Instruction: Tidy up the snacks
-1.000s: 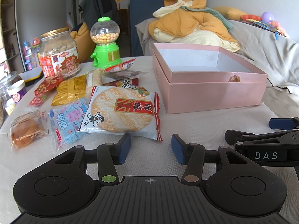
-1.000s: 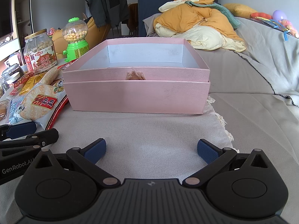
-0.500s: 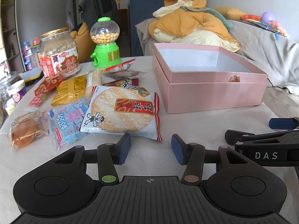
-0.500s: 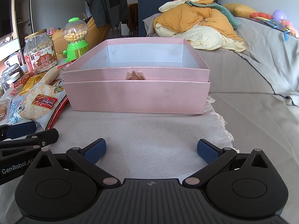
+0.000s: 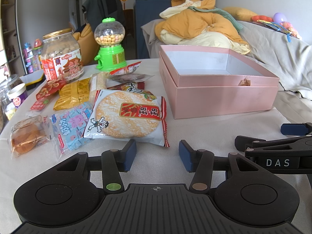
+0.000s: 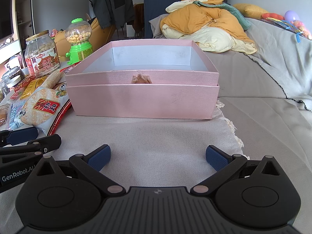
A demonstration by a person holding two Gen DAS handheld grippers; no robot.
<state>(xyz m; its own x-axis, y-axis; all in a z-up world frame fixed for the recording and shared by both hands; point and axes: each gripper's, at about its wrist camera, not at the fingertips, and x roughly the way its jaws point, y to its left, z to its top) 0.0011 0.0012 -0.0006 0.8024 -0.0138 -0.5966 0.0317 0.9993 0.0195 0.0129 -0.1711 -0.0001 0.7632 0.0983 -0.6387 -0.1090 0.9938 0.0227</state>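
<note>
An open pink box (image 5: 224,95) stands on the cloth-covered table, empty inside; it also shows in the right wrist view (image 6: 142,99). Left of it lie several snack packets: a big rice cracker pack (image 5: 128,115), a blue candy pack (image 5: 68,124), a wrapped cake (image 5: 27,136), a yellow pack (image 5: 73,93) and red packs (image 5: 50,87). My left gripper (image 5: 157,154) is open and empty, just short of the rice cracker pack. My right gripper (image 6: 158,157) is wide open and empty, in front of the box.
A peanut jar (image 5: 61,56) and a green gumball dispenser (image 5: 110,44) stand behind the snacks. Small jars (image 5: 16,97) sit at the table's left edge. A sofa with piled bedding (image 6: 204,25) lies behind and right of the box.
</note>
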